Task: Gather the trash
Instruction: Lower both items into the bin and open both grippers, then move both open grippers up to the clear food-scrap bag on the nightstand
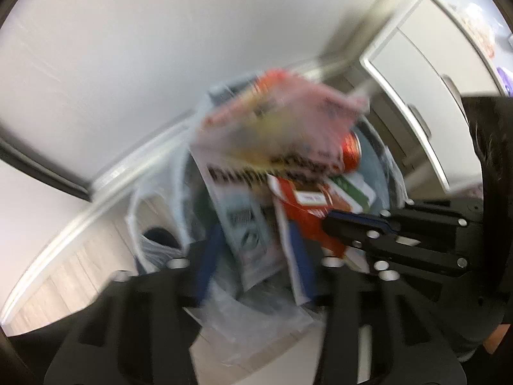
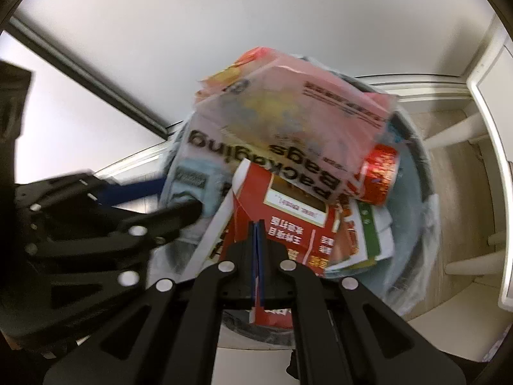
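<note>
Starting with the pink printed plastic packet [image 2: 295, 118]: smeared by blur, slanted across the very top of the heap, touched by neither claw, so judged loose and settling rather than carried. Directly beneath, covered along 1 edge by that packet, a white plastic pouch printed "Packaging Bags" [image 2: 208, 141], propped steeply against the far wall because of the clutter under it. In front of that, a red cardboard carton with a white label [image 2: 288, 221], tilted and riding high. To its right, a shiny red metal can [image 2: 380, 176] lying on its side, and below the can a green-and-white cardboard carton [image 2: 375, 234], wedged flat. All 5 held inside a round grey plastic bin [image 2: 423, 160] lined with a clear plastic bag [image 2: 428, 221], filled close to the rim, hence the slanting and stacking. Over the bin's left side, pointing steeply down, the left claw [image 2: 176, 197]: parted about halfway, nothing pinched, only the pouch showing between its pads from its own camera [image 1: 256, 240]. Over the near edge, the right claw [image 2: 258, 224]: pressed fully together, tip right at the red carton, also plain in the other view [image 1: 325, 221]; cannot tell whether a thin flap is nipped there. Probably kept low to press or steady the pile. Beyond, only a white wall, pale wooden floor [image 2: 455, 173] and a white cabinet door [image 1: 416, 73].
</note>
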Tool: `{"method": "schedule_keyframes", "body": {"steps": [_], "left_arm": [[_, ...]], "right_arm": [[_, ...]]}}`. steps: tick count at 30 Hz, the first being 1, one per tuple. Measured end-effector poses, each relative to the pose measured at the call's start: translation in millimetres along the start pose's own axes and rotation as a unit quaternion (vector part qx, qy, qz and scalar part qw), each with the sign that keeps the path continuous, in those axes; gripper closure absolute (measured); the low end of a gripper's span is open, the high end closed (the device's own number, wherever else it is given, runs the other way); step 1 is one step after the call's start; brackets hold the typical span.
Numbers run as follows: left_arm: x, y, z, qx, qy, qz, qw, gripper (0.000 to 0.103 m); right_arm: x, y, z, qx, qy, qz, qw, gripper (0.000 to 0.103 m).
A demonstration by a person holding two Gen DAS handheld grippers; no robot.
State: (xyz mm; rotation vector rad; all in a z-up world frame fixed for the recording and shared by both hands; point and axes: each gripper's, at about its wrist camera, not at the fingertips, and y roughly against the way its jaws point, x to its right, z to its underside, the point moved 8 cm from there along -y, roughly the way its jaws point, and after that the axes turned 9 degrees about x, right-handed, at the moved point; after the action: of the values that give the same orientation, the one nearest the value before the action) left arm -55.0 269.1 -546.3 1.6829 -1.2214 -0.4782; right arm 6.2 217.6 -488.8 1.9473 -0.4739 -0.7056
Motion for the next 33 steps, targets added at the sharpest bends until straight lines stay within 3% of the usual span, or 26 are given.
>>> {"method": "schedule_keyframes", "body": {"steps": [3,5,6,8,11,16,20,27,30,33], "left_arm": [[-4.6,10.1,-8.9,0.026,0.006,-0.007,0.9996,0.036],[-8.0,16.7,-13.3,0.042,0.006,-0.018,0.9989,0.031],[-10.1,18.6,-15.1,0.047,0.007,-0.023,0.9986,0.026],[-14.8,24.1,-18.6,0.059,0.012,-0.033,0.9976,0.020],[-18.0,34.0,-24.4,0.085,0.011,-0.050,0.9951,0.007],[-13.9,45.8,-32.8,0.112,-0.016,-0.076,0.9907,0.006],[-3.9,66.3,-51.1,0.141,-0.011,-0.055,0.9885,0.006],[32.7,111.9,-104.4,0.205,-0.007,0.001,0.9787,0.006],[60.1,133.4,-131.0,0.233,-0.026,0.024,0.9718,0.006],[91.8,154.0,-154.8,0.257,-0.050,0.046,0.9641,0.006]], "right_arm": [[5.2,11.8,-3.4,0.018,0.001,0.011,1.000,0.090],[11.0,20.8,-6.3,0.033,-0.002,0.028,0.999,0.066],[14.5,24.1,-8.4,0.041,-0.007,0.037,0.998,0.061],[25.7,33.9,-11.3,0.057,-0.019,0.057,0.997,0.033],[37.9,47.8,-15.5,0.080,-0.026,0.085,0.993,0.011],[42.8,71.9,-25.9,0.123,-0.008,0.115,0.986,0.007],[44.5,103.5,-40.3,0.172,-0.003,0.120,0.978,0.007],[66.8,199.4,-82.0,0.300,-0.041,0.131,0.944,0.007],[70.2,245.5,-94.5,0.345,0.003,0.159,0.925,0.007],[77.2,289.8,-100.8,0.367,0.029,0.167,0.914,0.007]]}}
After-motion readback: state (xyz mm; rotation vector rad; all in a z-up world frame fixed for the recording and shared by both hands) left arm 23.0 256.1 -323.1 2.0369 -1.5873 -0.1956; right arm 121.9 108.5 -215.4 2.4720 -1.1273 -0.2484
